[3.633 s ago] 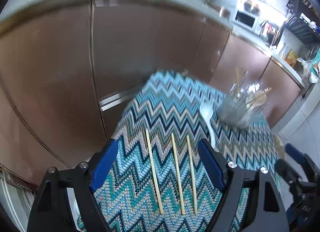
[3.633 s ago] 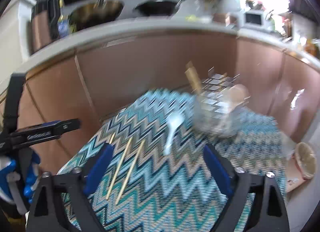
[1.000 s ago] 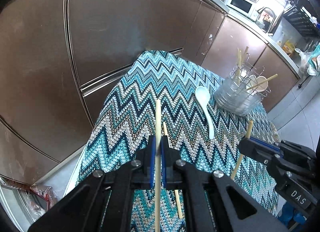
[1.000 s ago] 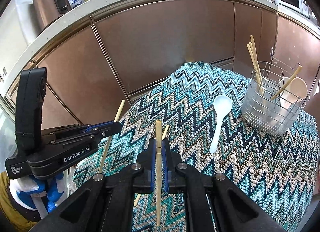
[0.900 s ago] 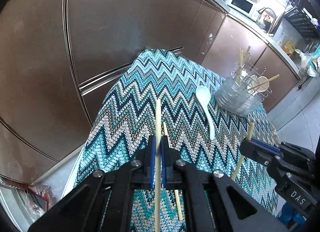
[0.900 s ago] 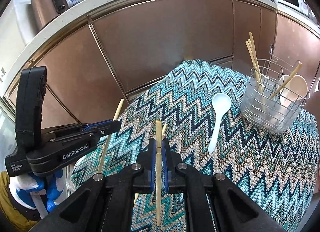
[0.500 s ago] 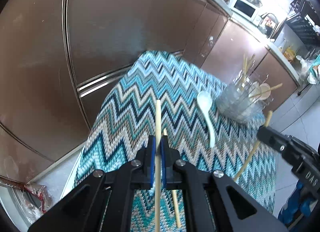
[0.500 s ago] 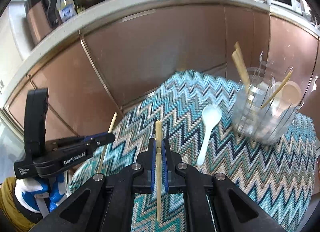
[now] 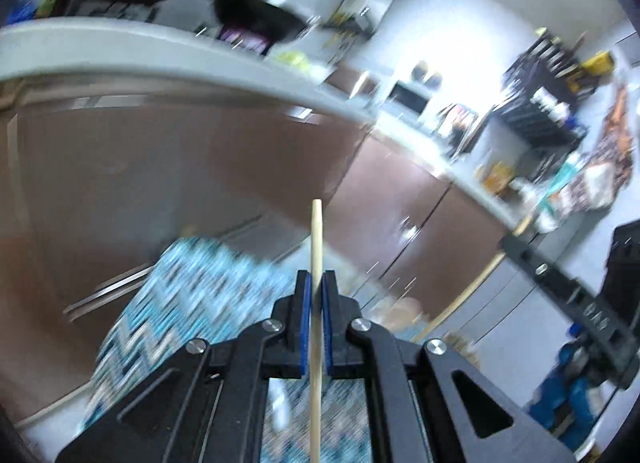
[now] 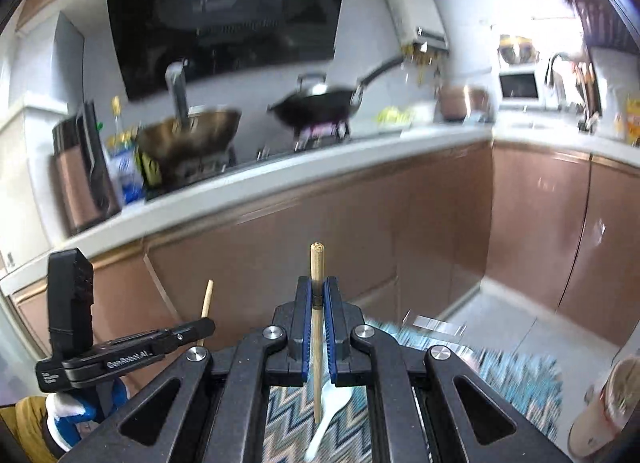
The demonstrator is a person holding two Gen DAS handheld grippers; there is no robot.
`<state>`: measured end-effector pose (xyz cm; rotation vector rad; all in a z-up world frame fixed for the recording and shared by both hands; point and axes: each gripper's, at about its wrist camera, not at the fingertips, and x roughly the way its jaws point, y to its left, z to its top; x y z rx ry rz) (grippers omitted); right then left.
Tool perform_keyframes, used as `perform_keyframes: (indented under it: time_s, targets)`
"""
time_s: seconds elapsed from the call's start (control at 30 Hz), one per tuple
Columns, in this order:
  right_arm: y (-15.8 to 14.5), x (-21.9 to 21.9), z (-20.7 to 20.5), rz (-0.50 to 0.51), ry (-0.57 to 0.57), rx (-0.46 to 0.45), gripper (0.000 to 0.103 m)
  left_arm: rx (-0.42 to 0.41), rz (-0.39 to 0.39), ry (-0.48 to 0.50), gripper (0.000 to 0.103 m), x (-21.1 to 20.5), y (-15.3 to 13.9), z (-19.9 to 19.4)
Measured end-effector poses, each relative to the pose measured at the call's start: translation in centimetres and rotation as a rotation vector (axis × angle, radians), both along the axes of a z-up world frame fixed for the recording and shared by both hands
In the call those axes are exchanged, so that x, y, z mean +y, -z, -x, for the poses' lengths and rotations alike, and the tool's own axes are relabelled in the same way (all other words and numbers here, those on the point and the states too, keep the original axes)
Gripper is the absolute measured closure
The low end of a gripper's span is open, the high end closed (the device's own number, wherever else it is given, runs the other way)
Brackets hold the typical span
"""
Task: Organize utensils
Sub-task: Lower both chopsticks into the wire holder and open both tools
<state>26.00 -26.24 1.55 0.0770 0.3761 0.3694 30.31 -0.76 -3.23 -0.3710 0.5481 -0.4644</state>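
My left gripper (image 9: 316,277) is shut on a pale wooden chopstick (image 9: 316,231) that sticks up past its blue pads, high above the zigzag-cloth table (image 9: 188,295). My right gripper (image 10: 317,283) is shut on a second chopstick (image 10: 317,263). Below it a white spoon (image 10: 332,403) lies on the cloth (image 10: 520,375). Each view shows the other gripper: the right one (image 9: 516,243) with its chopstick (image 9: 472,291), and the left one (image 10: 200,329) with its chopstick (image 10: 207,299). The wire utensil basket is out of sight. Both views are blurred.
Brown cabinet fronts (image 10: 360,223) stand behind the table under a white counter (image 10: 280,179). On it sit a brass wok (image 10: 188,135) and a black wok (image 10: 316,103). Tiled floor (image 10: 512,319) lies to the right of the table.
Both grippers have risen and tipped upward, each still shut on its chopstick. The table has dropped to the bottom of both views, and the basket has left them.
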Motion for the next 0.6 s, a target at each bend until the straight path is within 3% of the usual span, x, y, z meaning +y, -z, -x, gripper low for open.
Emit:
perform_keyframes:
  time_s: [0.1, 0.27, 0.47, 0.6]
  targets:
    - [-1.1, -1.3, -1.0, 0.012, 0.025, -0.049, 0.097, -0.084, 0.079, 0.029, 0.098, -2.8, -2.3, -1.8]
    - [-0.8, -3.3, -3.2, 0.021, 0.062, -0.095, 0.097, -0.192, 0.116, 0.006, 0.098, -7.2, -3.5, -4.5]
    - [1.8, -4.8, -5.7, 0.04, 0.074, -0.078, 0.097, -0.236, 0.12, -0.063, 0.098, -11.2, -1.5, -7.8]
    - [4.0, -4.9, -7.2, 0.059, 0.072, -0.044, 0.097, -0.247, 0.071, -0.103, 0.098, -13.1, 1.1, -9.8]
